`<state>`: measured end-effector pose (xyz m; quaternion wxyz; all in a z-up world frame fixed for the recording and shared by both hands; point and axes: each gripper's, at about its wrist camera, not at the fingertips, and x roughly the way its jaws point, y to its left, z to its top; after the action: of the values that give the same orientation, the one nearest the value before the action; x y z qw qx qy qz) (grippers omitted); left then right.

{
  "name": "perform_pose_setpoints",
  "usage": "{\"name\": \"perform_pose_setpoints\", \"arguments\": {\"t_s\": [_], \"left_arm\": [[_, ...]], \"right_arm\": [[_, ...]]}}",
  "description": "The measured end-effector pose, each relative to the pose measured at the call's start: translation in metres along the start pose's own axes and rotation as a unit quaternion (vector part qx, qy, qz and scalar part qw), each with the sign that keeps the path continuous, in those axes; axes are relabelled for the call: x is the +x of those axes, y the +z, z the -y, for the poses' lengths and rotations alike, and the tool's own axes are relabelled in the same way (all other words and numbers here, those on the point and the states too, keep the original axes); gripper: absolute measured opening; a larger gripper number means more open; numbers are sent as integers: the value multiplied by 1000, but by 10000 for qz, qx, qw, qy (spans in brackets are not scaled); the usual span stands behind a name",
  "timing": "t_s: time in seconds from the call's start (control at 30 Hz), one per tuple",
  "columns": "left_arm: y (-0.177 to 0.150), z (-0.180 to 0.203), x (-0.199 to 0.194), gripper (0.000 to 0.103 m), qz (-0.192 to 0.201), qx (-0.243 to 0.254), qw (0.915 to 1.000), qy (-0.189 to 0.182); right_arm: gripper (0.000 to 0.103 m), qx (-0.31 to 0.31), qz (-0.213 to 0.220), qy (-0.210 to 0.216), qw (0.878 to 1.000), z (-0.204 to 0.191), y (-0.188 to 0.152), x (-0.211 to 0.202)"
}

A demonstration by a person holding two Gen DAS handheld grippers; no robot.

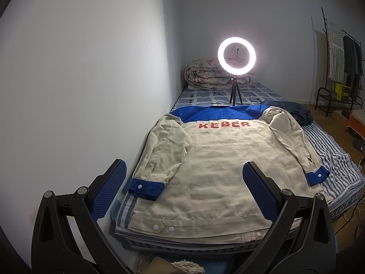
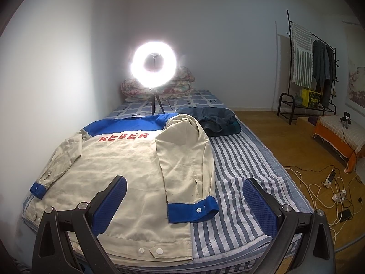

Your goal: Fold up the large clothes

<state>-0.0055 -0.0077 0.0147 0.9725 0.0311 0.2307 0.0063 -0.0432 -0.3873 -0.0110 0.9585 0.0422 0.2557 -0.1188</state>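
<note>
my left gripper [image 1: 184,191] hangs with its blue pads spread wide and nothing between them, just above the near hem of the jacket [image 1: 209,166]. my right gripper [image 2: 184,201] is just as wide and just as empty, and between its fingers i see the right sleeve's blue cuff [image 2: 192,210] with its white snap.

the jacket lies back-up on the bed [image 2: 239,164], a beige work jacket with a blue yoke and red "keber" lettering [image 1: 224,125] across the shoulders. its hem faces me at the foot of the bed; the collar points toward the lit ring light [image 1: 236,56] on its small tripod. both sleeves are already laid inward over the back, the left sleeve's cuff [image 1: 146,188] resting near the left edge of the body and the right sleeve running down the right side. a dark blue garment [image 2: 216,121], jeans by the look of it, sits crumpled past the right shoulder, apart from the jacket. a rolled quilt [image 2: 157,86] rests at the head of the bed.

i judge the sleeve step done and the body fold next. that calls for bringing both grippers down to the hem corners, one each side, closing on the thick waistband near the snaps [image 1: 163,227], then lifting evenly and carrying the hem up toward the yoke. the cuffs lie loose, so an uneven lift could drag a sleeve out of place.
</note>
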Motion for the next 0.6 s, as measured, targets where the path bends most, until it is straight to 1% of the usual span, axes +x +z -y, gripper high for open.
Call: {"name": "perform_pose_setpoints", "arguments": {"t_s": [0.6], "left_arm": [[-1, 0, -1, 103, 13, 12, 10000, 5]], "right_arm": [[103, -35, -39, 29, 10000, -4, -2, 1]]}}
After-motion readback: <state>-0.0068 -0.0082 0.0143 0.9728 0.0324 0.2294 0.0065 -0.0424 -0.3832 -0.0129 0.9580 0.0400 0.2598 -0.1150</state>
